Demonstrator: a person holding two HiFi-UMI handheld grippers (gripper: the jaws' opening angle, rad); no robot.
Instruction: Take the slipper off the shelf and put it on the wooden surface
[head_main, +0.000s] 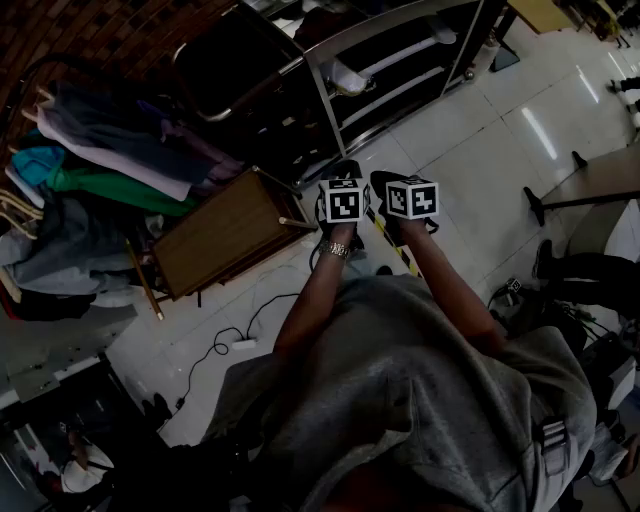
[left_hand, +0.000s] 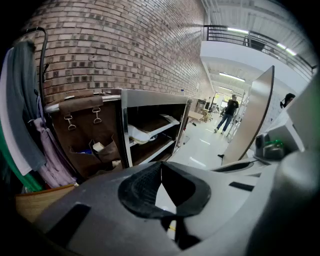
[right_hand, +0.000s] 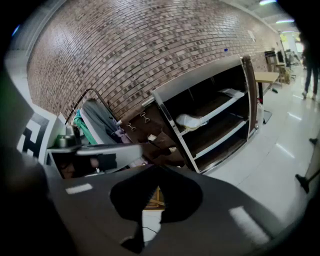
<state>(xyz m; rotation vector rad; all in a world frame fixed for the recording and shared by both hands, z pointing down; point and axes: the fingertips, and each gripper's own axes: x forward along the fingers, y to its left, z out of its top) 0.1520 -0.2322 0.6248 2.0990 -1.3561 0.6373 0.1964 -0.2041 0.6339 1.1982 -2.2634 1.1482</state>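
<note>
A white slipper (head_main: 349, 76) lies on the middle board of a metal-framed shelf (head_main: 322, 88) at the top of the head view. It also shows in the left gripper view (left_hand: 139, 134) and the right gripper view (right_hand: 192, 121). The wooden surface (head_main: 222, 233) is a low brown top to the left of both grippers. My left gripper (head_main: 344, 170) and right gripper (head_main: 386, 182) are side by side over the floor, short of the shelf and pointing at it. Each gripper, the left (left_hand: 160, 167) and the right (right_hand: 156, 171), has its jaws shut on nothing.
Clothes (head_main: 95, 165) hang on a rack left of the wooden surface, in front of a brick wall (left_hand: 125, 45). A brown bag (left_hand: 87, 132) hangs beside the shelf. A second white slipper (right_hand: 229, 92) lies on an upper board. A cable (head_main: 225, 340) and a stand's legs (head_main: 570, 205) are on the tiled floor.
</note>
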